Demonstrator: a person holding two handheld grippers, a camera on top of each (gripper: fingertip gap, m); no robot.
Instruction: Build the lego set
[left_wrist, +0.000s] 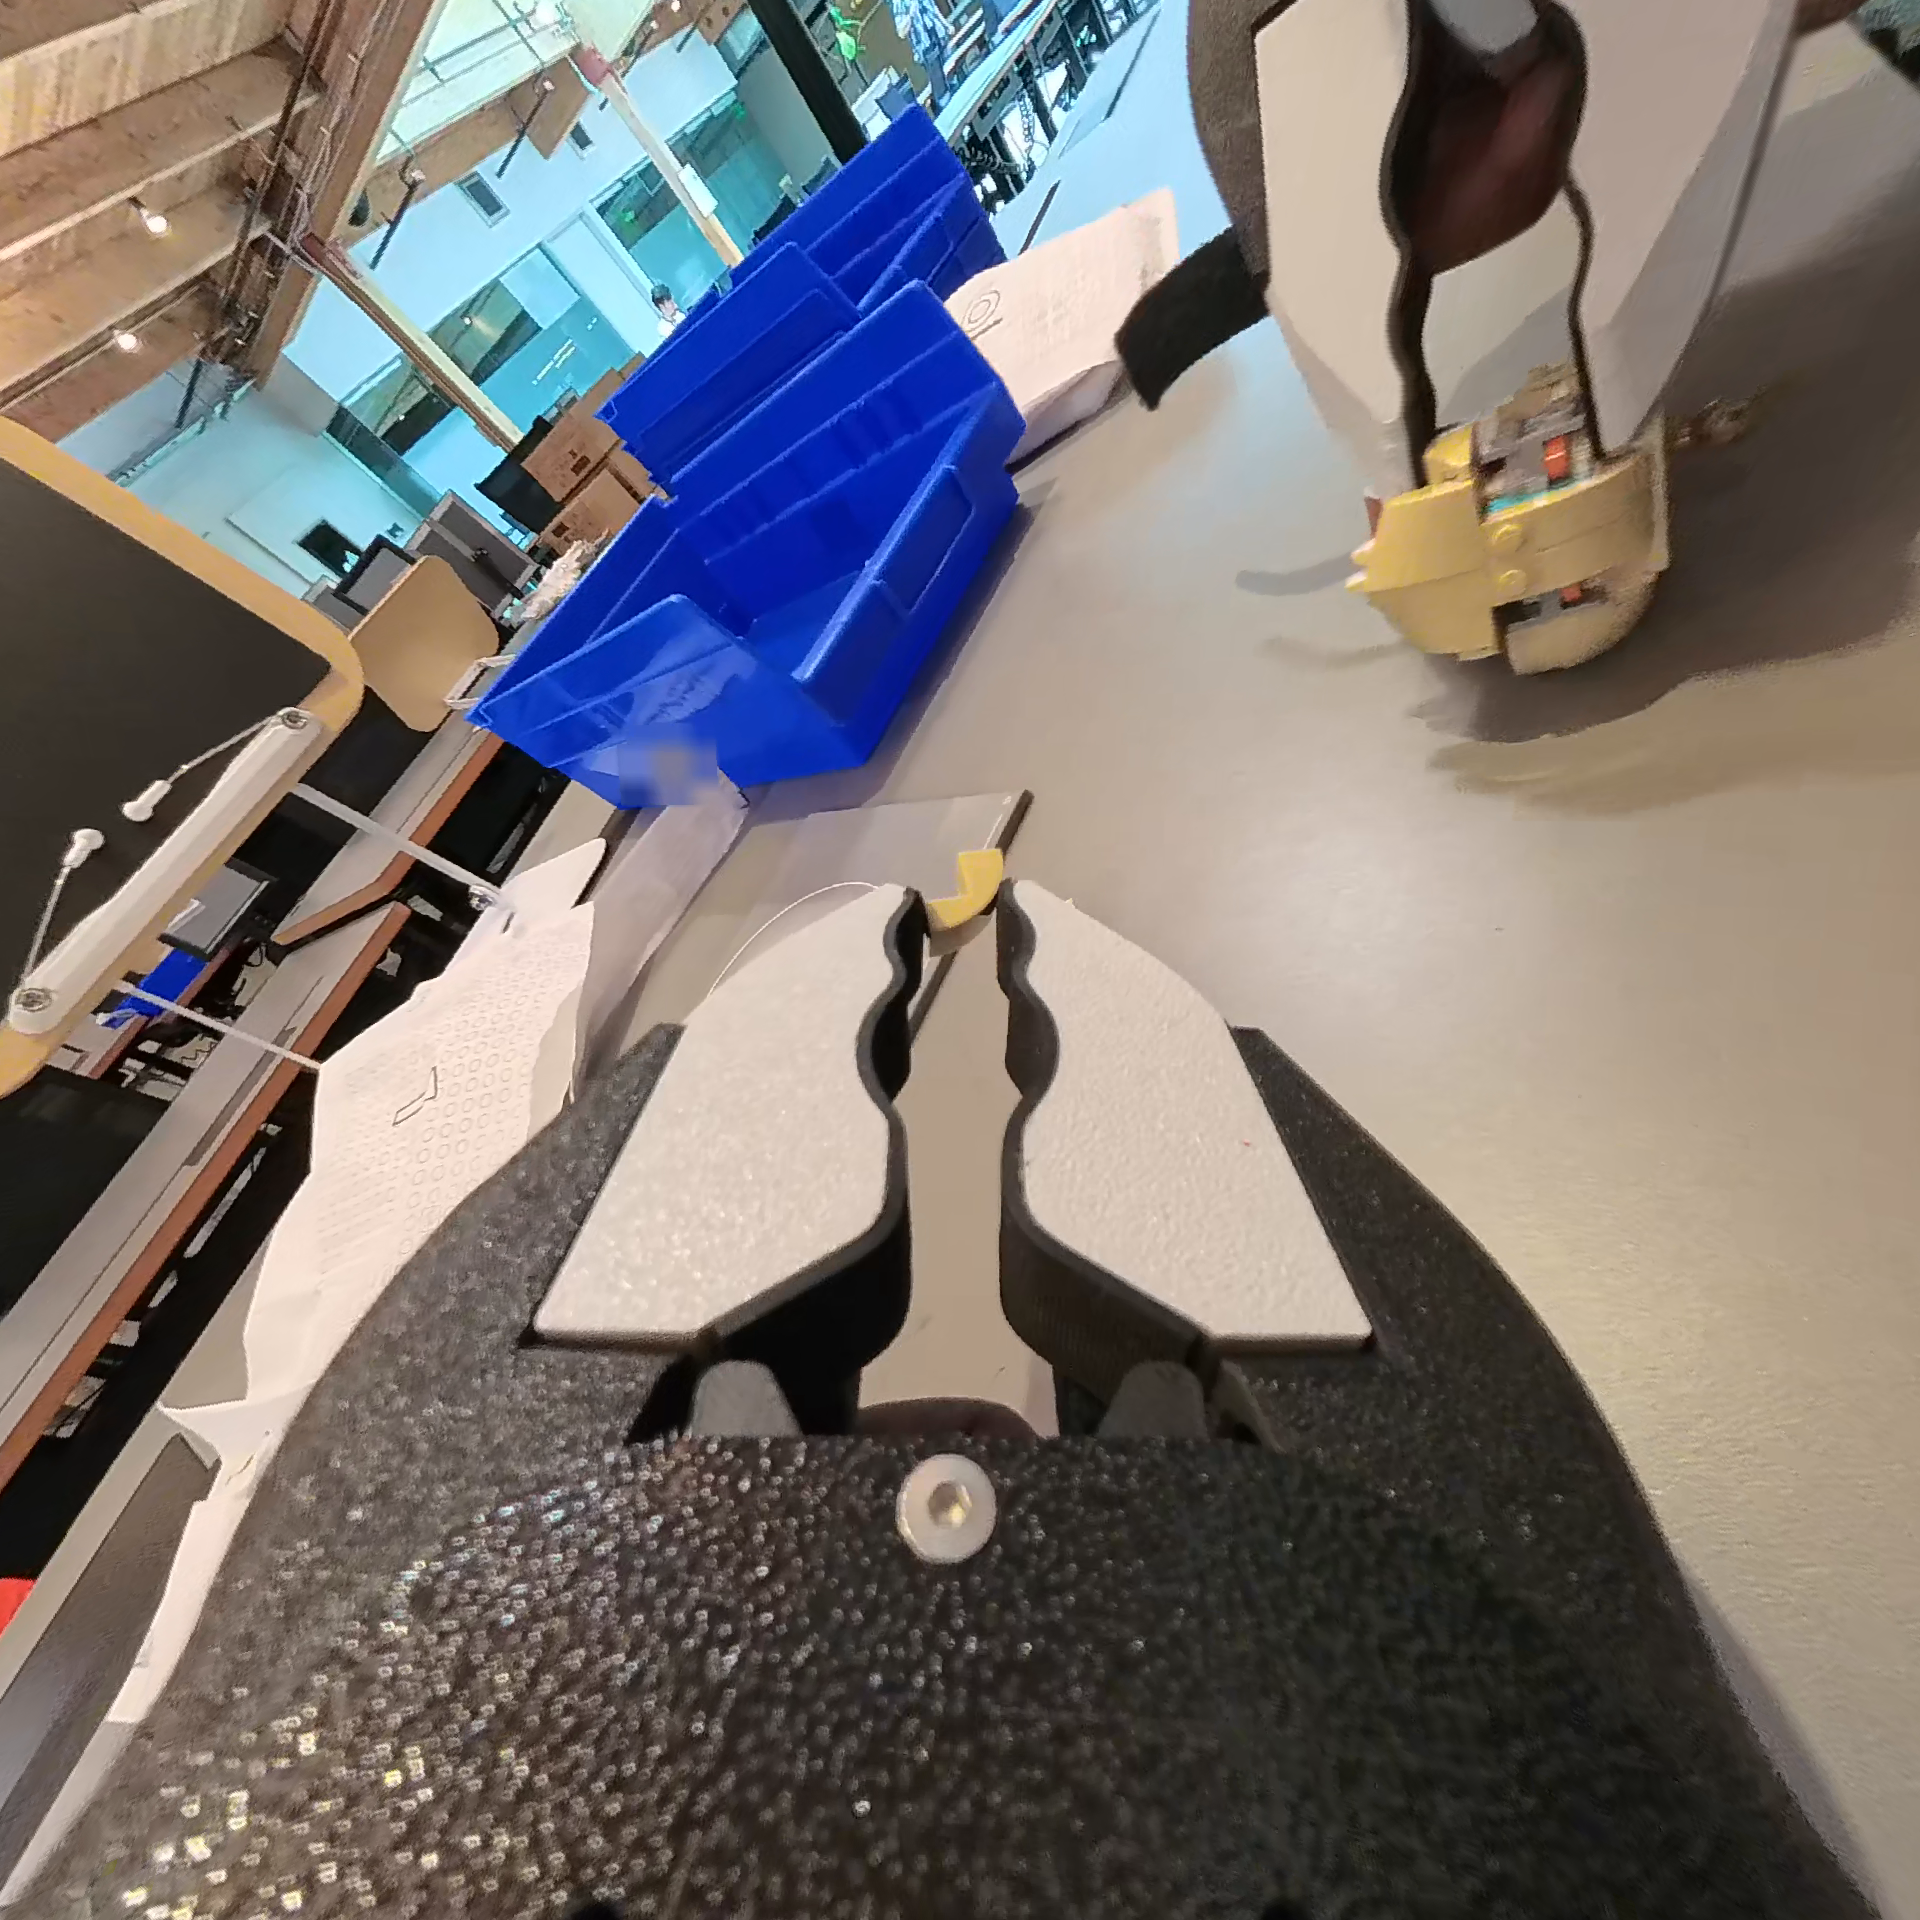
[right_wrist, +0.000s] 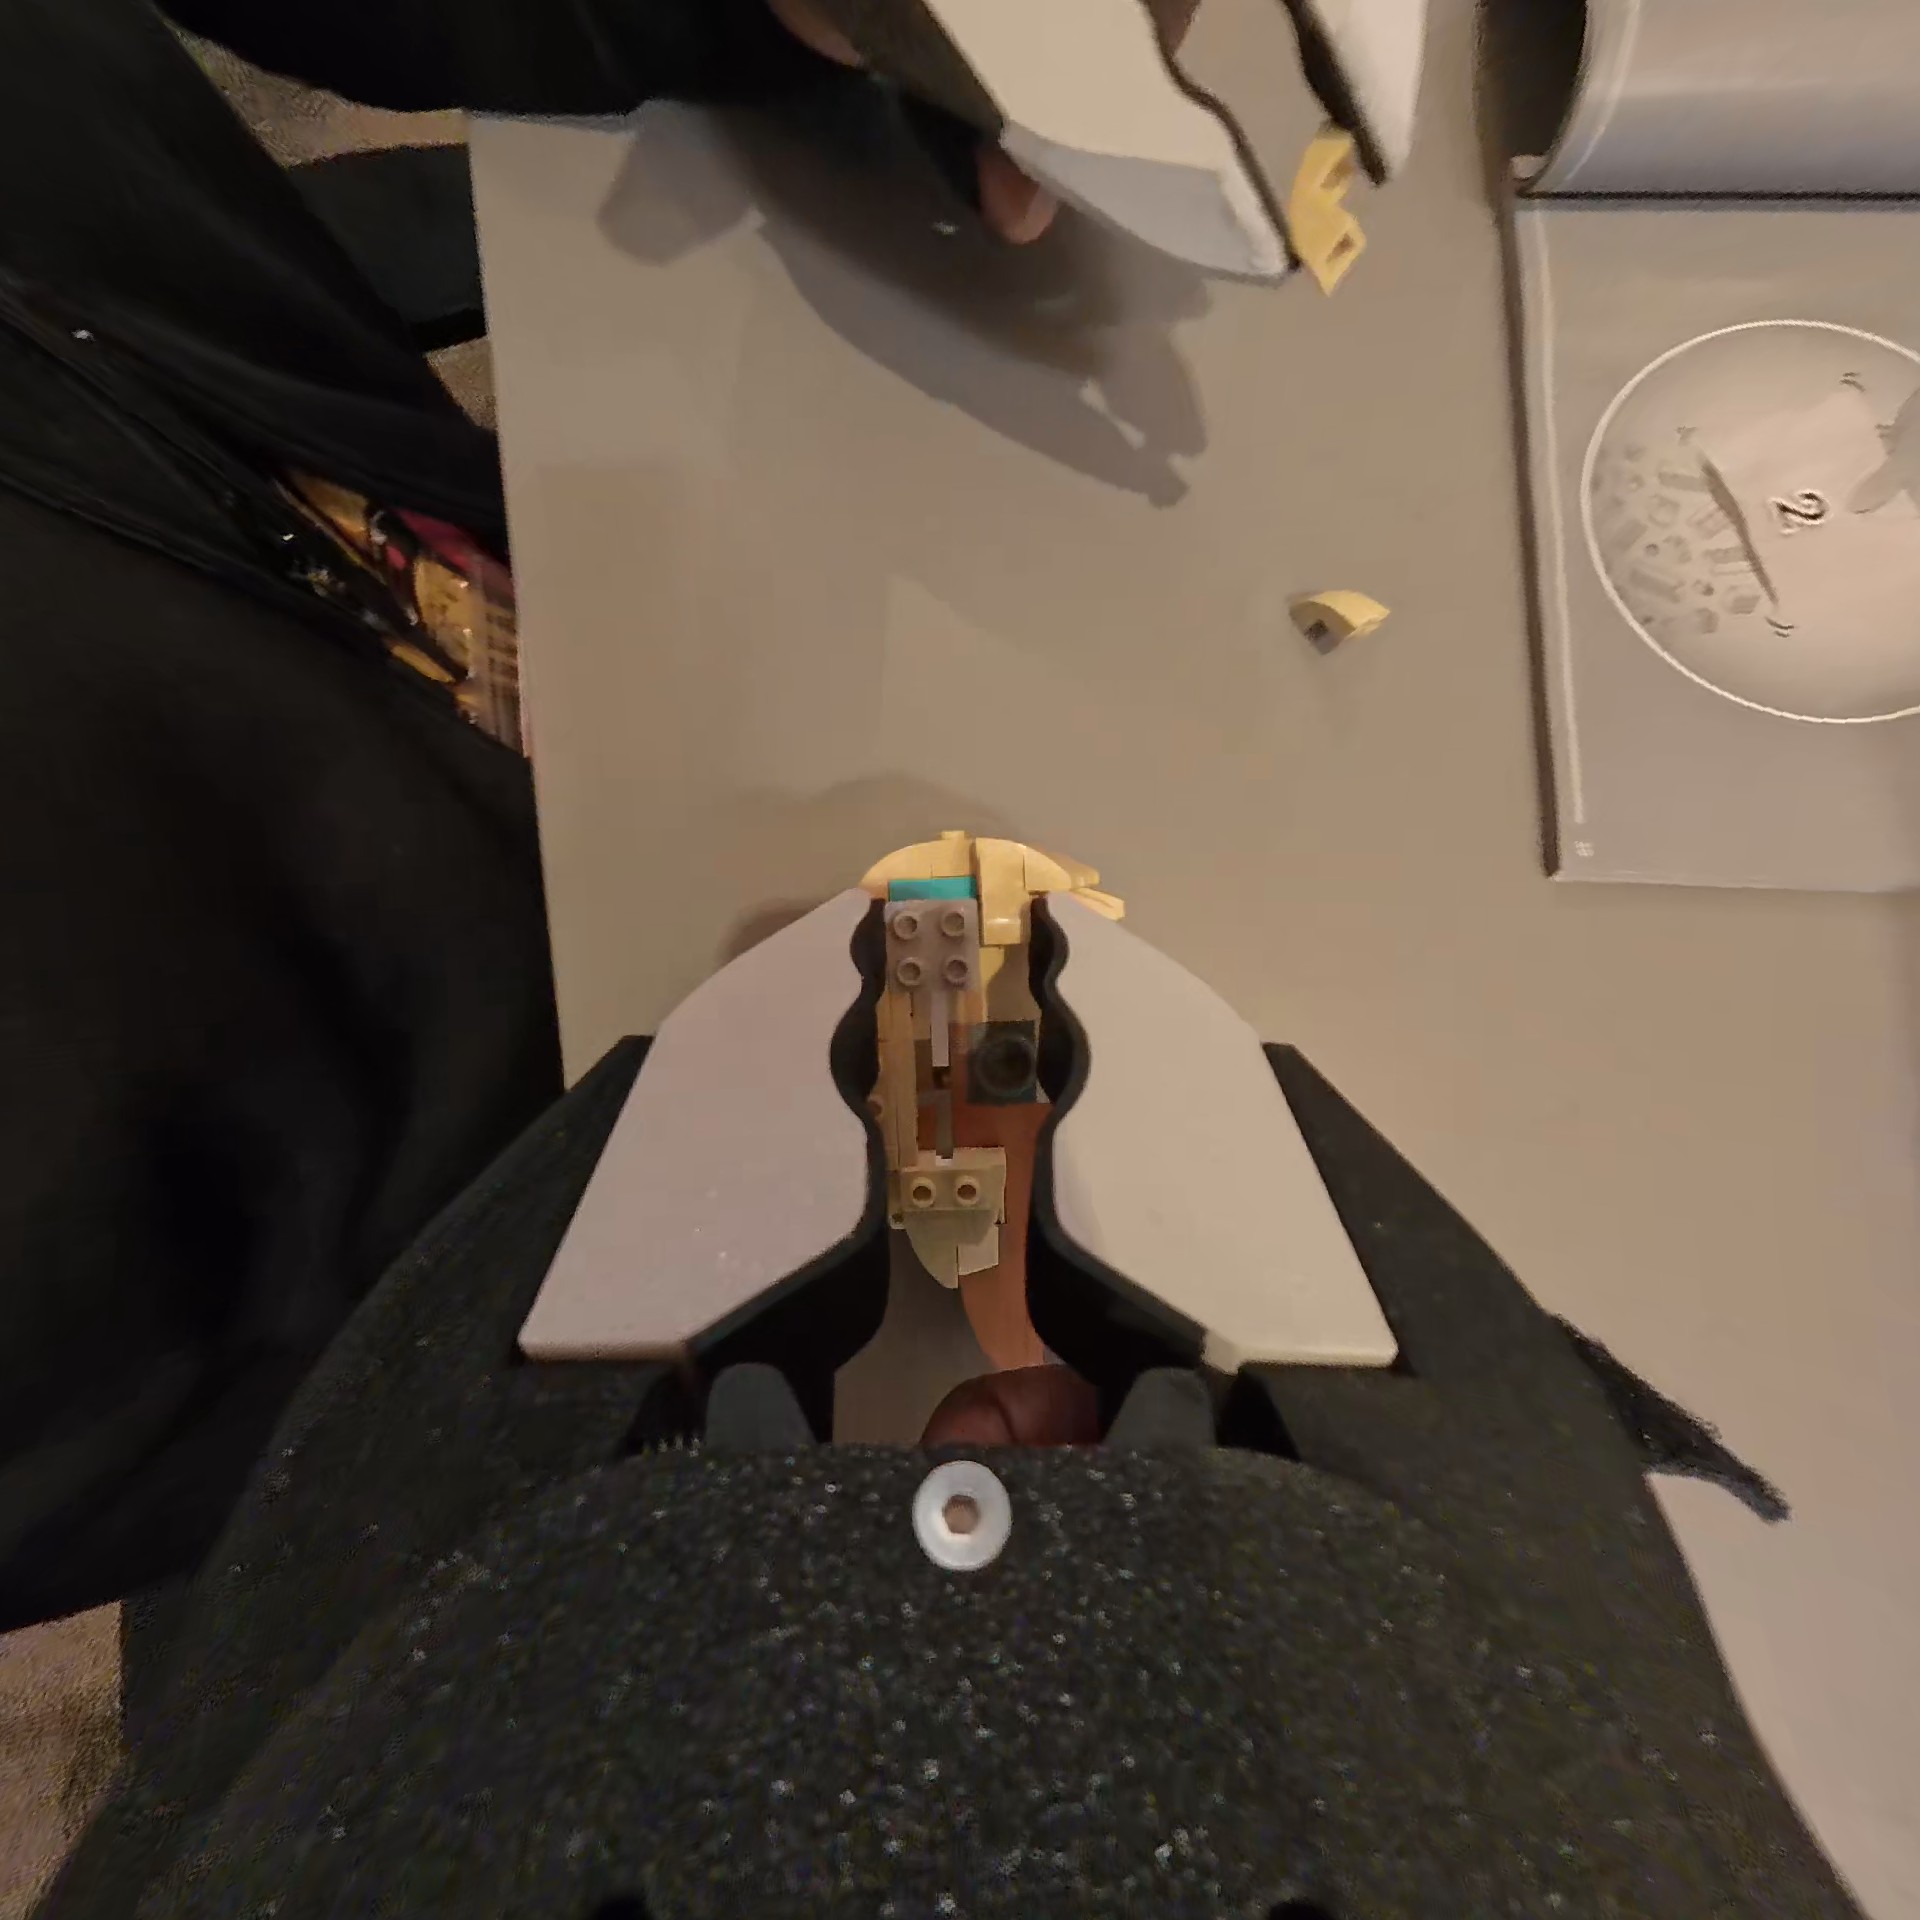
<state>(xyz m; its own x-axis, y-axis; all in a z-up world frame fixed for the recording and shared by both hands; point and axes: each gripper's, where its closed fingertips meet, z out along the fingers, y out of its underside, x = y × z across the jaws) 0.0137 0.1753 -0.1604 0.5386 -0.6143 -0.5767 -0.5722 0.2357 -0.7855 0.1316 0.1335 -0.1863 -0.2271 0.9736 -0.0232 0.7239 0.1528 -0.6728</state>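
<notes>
Right tool (right_wrist: 951, 914): I clench the tan brick model (right_wrist: 966, 1039).
Left tool (left_wrist: 961, 914): I pinch a small yellow piece (left_wrist: 961, 894).
Worktop (right_wrist: 831, 520): loose tan piece (right_wrist: 1335, 615).

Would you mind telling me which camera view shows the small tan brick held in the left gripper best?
The right wrist view: the small tan brick shows side-on, protruding from the left gripper, though somewhat blurred. The left wrist view shows only its tip poking out between the fingertips.
</notes>
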